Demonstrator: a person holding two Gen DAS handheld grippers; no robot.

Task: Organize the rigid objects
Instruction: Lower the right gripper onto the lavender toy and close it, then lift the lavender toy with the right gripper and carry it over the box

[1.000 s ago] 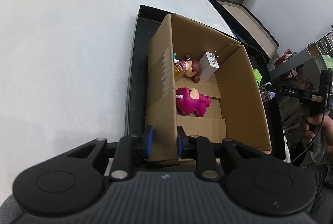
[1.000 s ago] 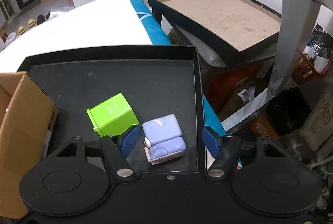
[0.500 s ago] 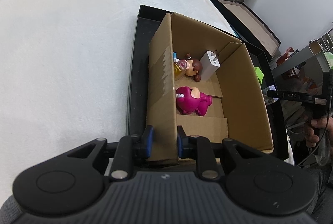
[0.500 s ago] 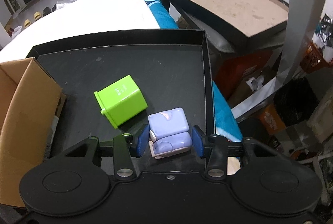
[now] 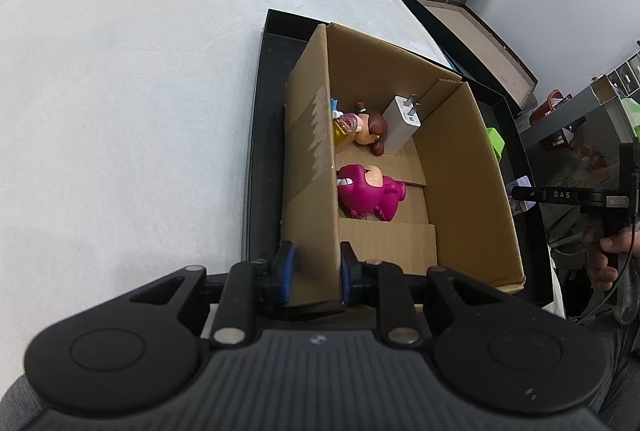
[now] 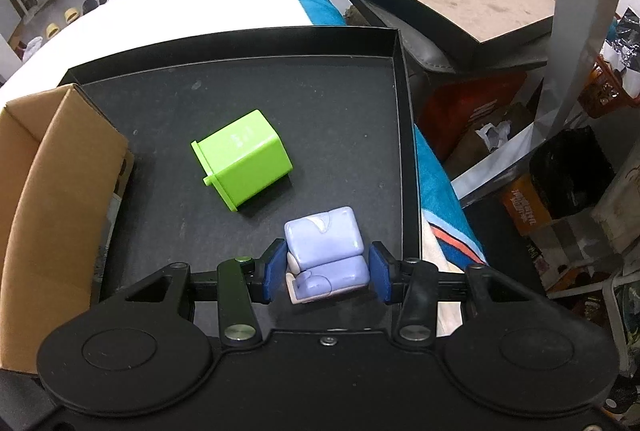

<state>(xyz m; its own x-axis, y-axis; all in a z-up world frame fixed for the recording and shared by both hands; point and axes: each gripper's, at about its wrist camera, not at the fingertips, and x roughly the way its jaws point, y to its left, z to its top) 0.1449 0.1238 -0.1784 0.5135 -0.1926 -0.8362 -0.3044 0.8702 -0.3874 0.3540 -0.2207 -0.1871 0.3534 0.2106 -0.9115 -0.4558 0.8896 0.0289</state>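
- The left gripper (image 5: pixel 313 273) has its jaws pinching the near left wall of a cardboard box (image 5: pixel 472 167), one blue pad on each face of the wall.
- The cardboard box stands open-topped inside a shallow black tray (image 5: pixel 256 135), which lies on a white tabletop (image 5: pixel 132 103).
- Inside the box lie a magenta toy figure (image 5: pixel 368 193), a brown-haired doll (image 5: pixel 370 129) and a white charger plug (image 5: pixel 404 125), the charger leaning against the far right wall with its prongs up.
- A small yellow bottle (image 5: pixel 343 129) lies against the left wall, touching the doll.
- The right gripper (image 6: pixel 326 273) has its jaws closed on a lavender toy block (image 6: pixel 326 255); both blue pads sit against its sides.
- The lavender block is low over the tray floor near the tray's right rim; whether it touches the floor cannot be told.
- A green box (image 6: pixel 244 159) lies on its side on the tray floor (image 6: pixel 168 111), near the lavender block but apart from it, between that block and the cardboard box.
- In the left wrist view a hand (image 5: pixel 608 255) holds the right gripper's handle at the right edge.
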